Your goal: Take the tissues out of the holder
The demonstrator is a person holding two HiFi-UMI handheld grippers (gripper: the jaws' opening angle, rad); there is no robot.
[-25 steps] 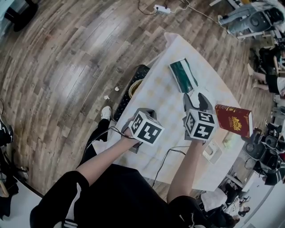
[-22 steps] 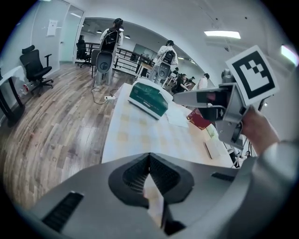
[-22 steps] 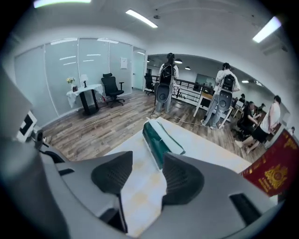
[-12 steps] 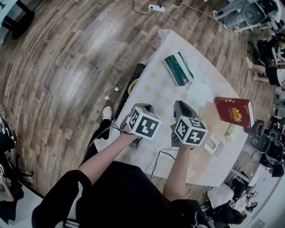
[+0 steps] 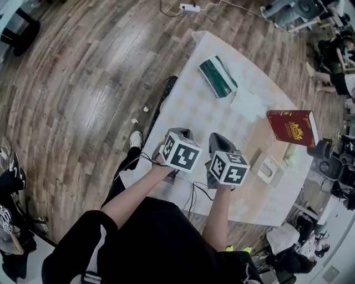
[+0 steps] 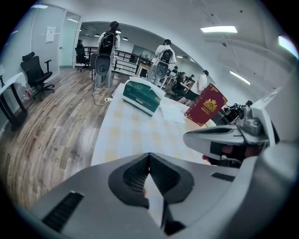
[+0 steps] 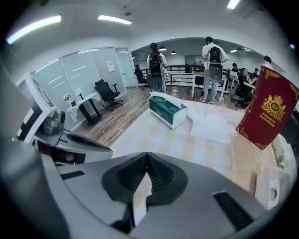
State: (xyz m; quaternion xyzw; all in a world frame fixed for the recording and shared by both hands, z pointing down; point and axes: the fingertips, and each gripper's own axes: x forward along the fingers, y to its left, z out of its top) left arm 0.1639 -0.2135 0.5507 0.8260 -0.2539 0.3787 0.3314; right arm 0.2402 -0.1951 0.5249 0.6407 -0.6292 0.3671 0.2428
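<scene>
Now left claw (image 6: 149, 155) is closed on nothing; right claw (image 7: 147, 154) just closed, empty

- Floor (image 5: 83, 83): glossy brown wood planks with patches of glare.
- Table (image 5: 194, 116): rectangular, covered with a pale checked cloth, standing on the open floor.
- Power strip (image 5: 189, 8): white, on the floor beyond the table's far edge.
- Glass partition (image 7: 74, 74): tall panels along one side of the room.
- Office chair (image 7: 106, 91): black, beside the partition.
- Strip lights (image 6: 219, 29): long, lit, set in a white ceiling.
</scene>
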